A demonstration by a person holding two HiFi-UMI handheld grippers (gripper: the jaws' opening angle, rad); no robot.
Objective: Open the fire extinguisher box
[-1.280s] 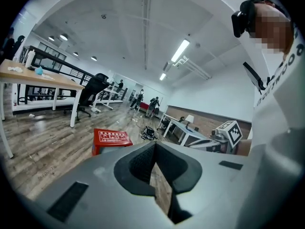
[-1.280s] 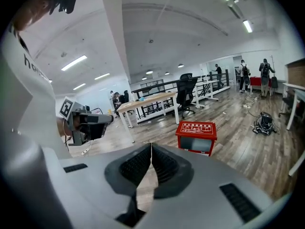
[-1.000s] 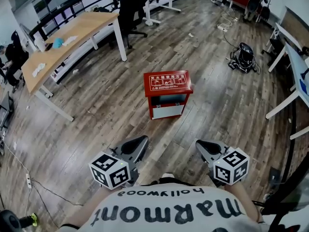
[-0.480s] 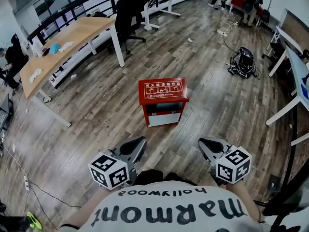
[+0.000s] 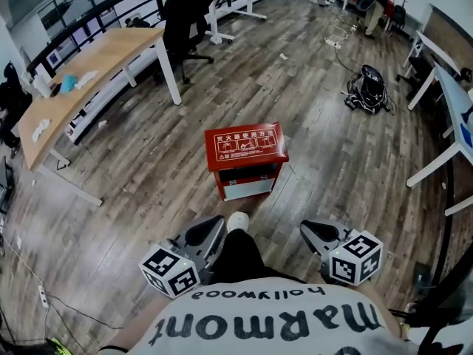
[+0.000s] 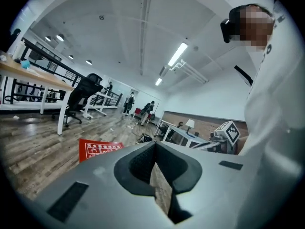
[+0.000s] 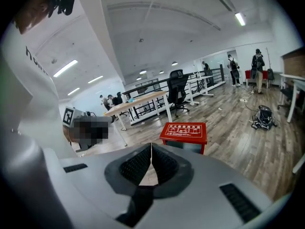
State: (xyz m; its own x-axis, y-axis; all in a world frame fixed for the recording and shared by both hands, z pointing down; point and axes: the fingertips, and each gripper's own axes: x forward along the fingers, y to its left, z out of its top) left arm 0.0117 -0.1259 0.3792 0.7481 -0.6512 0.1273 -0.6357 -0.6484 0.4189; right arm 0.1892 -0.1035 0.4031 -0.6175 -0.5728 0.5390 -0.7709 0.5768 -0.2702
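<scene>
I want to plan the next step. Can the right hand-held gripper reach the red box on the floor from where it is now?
Probably not yet. The red box stands apart, ahead of the right hand-held gripper. Only wooden floor lies between them, so the way looks free after a step closer.

Grey-brown plank floor (image 5: 148, 161) is stretching across an open office. A long wooden desk (image 5: 111, 54) is standing far left beside a black chair (image 5: 181, 9); white desks (image 5: 454, 113) are lining the right. Strip lights (image 6: 177, 54) are glowing on the white ceiling (image 6: 119, 32).
</scene>
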